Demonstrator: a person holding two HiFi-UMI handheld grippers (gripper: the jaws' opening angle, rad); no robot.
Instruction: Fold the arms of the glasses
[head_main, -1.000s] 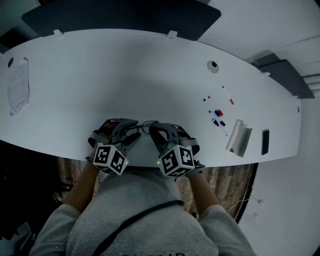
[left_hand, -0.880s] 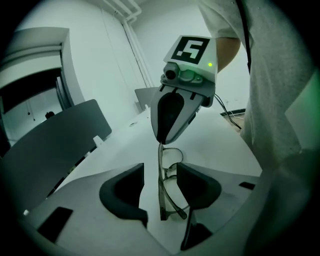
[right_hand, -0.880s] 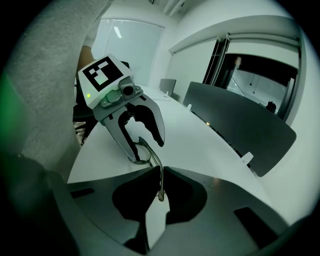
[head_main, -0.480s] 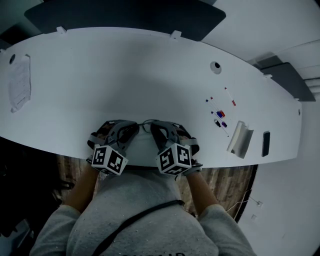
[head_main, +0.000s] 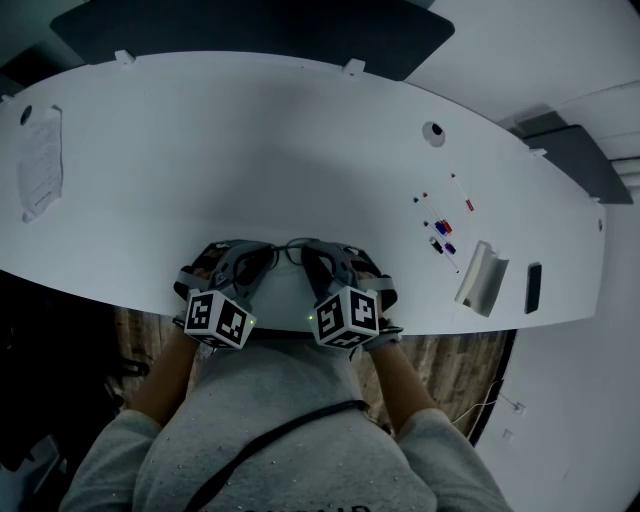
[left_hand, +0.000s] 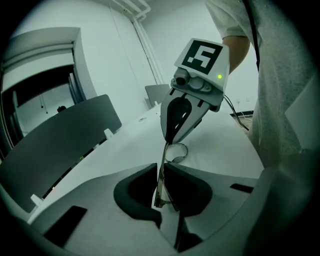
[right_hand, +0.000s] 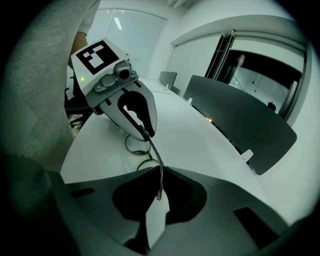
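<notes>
Thin-framed glasses (head_main: 293, 247) hang just over the near edge of the white table (head_main: 250, 150), between my two grippers. My left gripper (head_main: 262, 264) has just been closing, and its dark pads (left_hand: 135, 192) now pinch one thin arm of the glasses (left_hand: 161, 175). My right gripper (head_main: 318, 264) is shut on the other arm (right_hand: 160, 175), which runs between its pads (right_hand: 187, 192). A lens ring (left_hand: 176, 152) shows below the right gripper (left_hand: 187, 112) in the left gripper view. The right gripper view shows the lenses (right_hand: 137, 145) under the left gripper (right_hand: 127, 112).
Several small pens (head_main: 440, 225) lie at the right of the table, beside a curved metal holder (head_main: 480, 275) and a dark flat device (head_main: 532, 287). A paper sheet (head_main: 40, 165) lies far left. A dark divider panel (head_main: 250, 30) runs along the far edge.
The left gripper's jaws, wide apart a second ago, have come together on the glasses' arm. Both hands have stayed nearly in place.
</notes>
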